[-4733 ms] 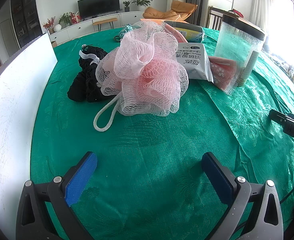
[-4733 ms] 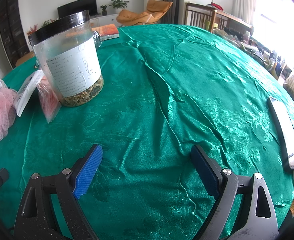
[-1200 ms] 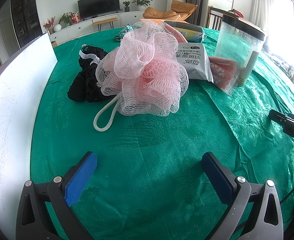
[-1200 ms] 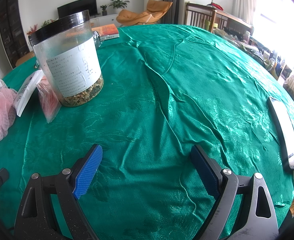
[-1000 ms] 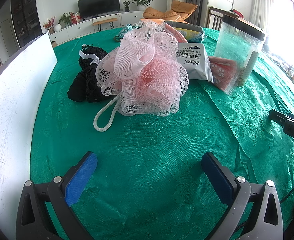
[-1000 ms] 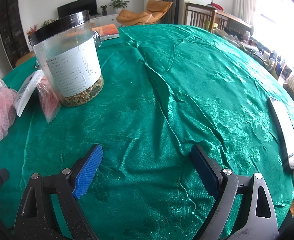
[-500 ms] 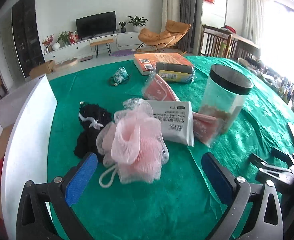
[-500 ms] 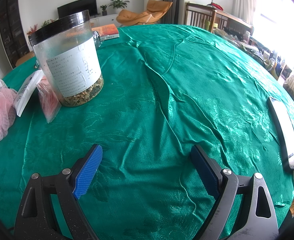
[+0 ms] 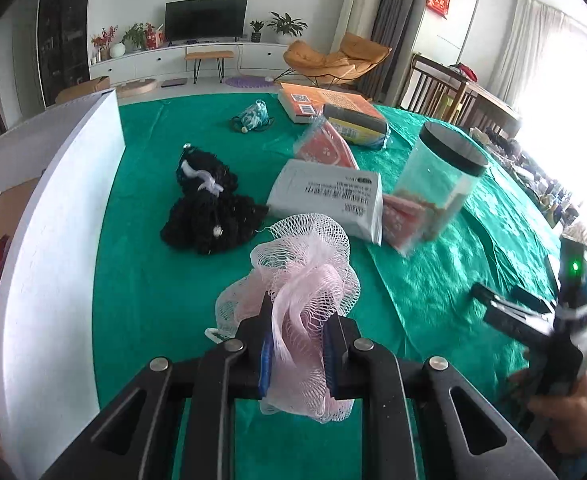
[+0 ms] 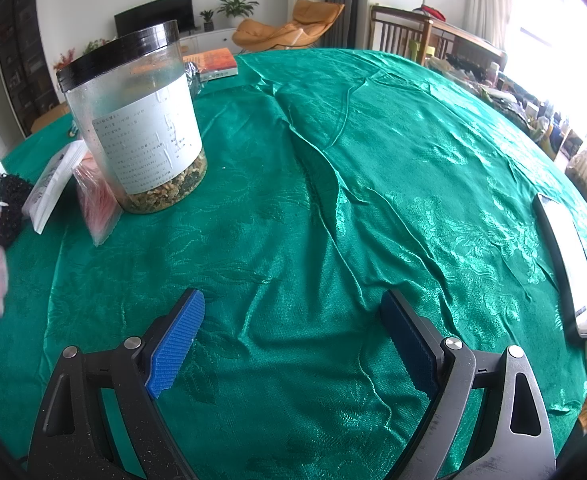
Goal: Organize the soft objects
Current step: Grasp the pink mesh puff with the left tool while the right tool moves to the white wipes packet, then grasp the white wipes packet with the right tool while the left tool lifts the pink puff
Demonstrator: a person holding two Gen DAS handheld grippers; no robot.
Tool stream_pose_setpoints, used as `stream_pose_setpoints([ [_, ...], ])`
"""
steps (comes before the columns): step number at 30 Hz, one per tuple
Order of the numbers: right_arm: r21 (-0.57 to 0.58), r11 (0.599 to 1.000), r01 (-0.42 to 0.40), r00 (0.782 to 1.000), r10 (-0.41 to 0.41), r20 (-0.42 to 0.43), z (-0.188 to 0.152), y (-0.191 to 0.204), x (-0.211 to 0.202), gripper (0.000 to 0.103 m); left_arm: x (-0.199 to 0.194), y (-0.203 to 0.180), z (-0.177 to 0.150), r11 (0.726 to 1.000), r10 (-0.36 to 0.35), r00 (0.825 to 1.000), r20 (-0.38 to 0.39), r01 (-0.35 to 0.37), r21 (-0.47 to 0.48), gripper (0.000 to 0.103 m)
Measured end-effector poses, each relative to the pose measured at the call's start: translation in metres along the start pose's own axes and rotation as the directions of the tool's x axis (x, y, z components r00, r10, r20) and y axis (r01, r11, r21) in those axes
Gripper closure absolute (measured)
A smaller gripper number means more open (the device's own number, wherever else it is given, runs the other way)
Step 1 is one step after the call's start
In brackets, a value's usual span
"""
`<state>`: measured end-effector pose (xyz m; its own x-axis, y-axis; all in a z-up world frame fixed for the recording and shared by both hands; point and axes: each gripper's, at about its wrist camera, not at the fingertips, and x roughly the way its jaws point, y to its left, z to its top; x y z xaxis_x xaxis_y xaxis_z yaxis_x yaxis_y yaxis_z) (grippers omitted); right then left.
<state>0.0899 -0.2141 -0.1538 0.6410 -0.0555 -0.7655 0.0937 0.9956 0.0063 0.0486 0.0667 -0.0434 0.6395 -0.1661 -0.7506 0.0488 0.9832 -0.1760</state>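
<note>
A: Where's the pouf (image 9: pixel 307 280), and how does it lie?
B: In the left gripper (image 9: pixel 298 354), lifted above the green cloth (image 9: pixel 153 280). Its long axis runs along the fingers, the puffy end pointing away toward the white pack (image 9: pixel 327 196). The mesh is pink and white, open-netted and crumpled; a bit of white cord loop shows at its left.

A: And the tongs?
B: The left one is clenched on the pouf, its 2 blue ribbed pads pressing the netting from both sides with only a narrow gap. The right gripper (image 10: pixel 293 332) is spread wide, holding nothing, low over the wrinkled, shiny cloth.

A: Around the pouf?
B: A black knitted bundle (image 9: pixel 209 204) beyond it to the left, a clear black-lidded jar (image 10: pixel 133 120) beyond it to the right, and a white board (image 9: pixel 53 240) at its left.
</note>
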Motion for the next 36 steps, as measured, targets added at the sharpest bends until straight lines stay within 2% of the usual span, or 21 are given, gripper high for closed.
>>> stream_pose_setpoints([
  [3,-0.001,1.000,-0.008,1.000,0.008,-0.003,0.000,0.000,0.001,0.010,-0.020,0.008,-0.017,1.000,-0.010,1.000,0.003,0.010,-0.008,0.084],
  [6,-0.045,0.998,-0.041,0.999,0.039,-0.027,0.005,0.004,-0.004,0.014,-0.045,0.017,-0.020,1.000,-0.020,0.999,0.050,0.021,-0.021,0.084],
  [8,-0.128,0.987,-0.098,0.991,0.108,0.077,0.005,0.017,-0.031,0.014,-0.061,0.022,-0.015,0.999,-0.028,0.995,0.095,0.032,-0.036,0.084],
  [9,-0.194,0.969,-0.151,0.977,0.177,0.122,0.007,0.029,-0.046,0.014,-0.068,0.026,-0.012,0.998,-0.029,0.993,0.117,0.035,-0.046,0.084],
  [11,-0.339,0.899,-0.278,0.934,0.335,0.122,0.020,0.062,-0.071,0.013,-0.079,0.033,-0.005,0.997,-0.026,0.987,0.158,0.038,-0.072,0.084],
  [12,-0.412,0.859,-0.304,0.922,0.373,0.099,0.029,0.082,-0.078,0.013,-0.084,0.038,-0.003,0.996,-0.021,0.985,0.174,0.037,-0.084,0.084],
  [14,-0.549,0.776,-0.311,0.922,0.387,0.026,0.049,0.128,-0.077,0.014,-0.091,0.047,0.000,0.995,-0.006,0.982,0.188,0.025,-0.100,0.084],
  [16,-0.650,0.693,-0.312,0.935,0.345,-0.081,0.065,0.175,-0.056,0.014,-0.095,0.053,-0.001,0.993,0.007,0.982,0.189,0.014,-0.114,0.084],
  [19,-0.726,0.641,-0.251,0.968,0.186,-0.169,0.084,0.221,-0.007,0.013,-0.098,0.062,-0.008,0.992,0.023,0.985,0.173,-0.001,-0.129,0.084],
  [20,-0.759,0.620,-0.198,0.980,0.138,-0.143,0.085,0.231,0.003,0.014,-0.098,0.064,-0.010,0.991,0.025,0.986,0.163,-0.003,-0.131,0.084],
  [23,-0.808,0.577,-0.121,0.992,0.034,-0.125,0.088,0.246,0.029,0.011,-0.092,0.066,-0.015,0.991,0.018,0.990,0.136,0.000,-0.134,0.084],
  [27,-0.843,0.516,-0.153,0.987,0.038,-0.156,0.089,0.258,0.028,0.014,-0.089,0.057,-0.014,0.992,-0.013,0.990,0.137,0.030,-0.121,0.084],
  [30,-0.851,0.500,-0.161,0.987,0.075,-0.143,0.085,0.263,0.021,0.014,-0.091,0.048,-0.013,0.994,-0.027,0.990,0.138,0.041,-0.103,0.083],
  [33,-0.843,0.502,-0.193,0.979,0.045,-0.198,0.085,0.265,0.034,0.014,-0.092,0.044,-0.013,0.993,-0.035,0.990,0.135,0.050,-0.103,0.083],
  [34,-0.833,0.513,-0.209,0.975,0.043,-0.218,0.085,0.264,0.039,0.014,-0.092,0.044,-0.013,0.993,-0.037,0.990,0.134,0.051,-0.102,0.083],
  [36,-0.784,0.560,-0.267,0.955,0.045,-0.293,0.087,0.259,0.052,0.016,-0.093,0.043,-0.012,0.994,-0.039,0.991,0.130,0.052,-0.098,0.083],
])
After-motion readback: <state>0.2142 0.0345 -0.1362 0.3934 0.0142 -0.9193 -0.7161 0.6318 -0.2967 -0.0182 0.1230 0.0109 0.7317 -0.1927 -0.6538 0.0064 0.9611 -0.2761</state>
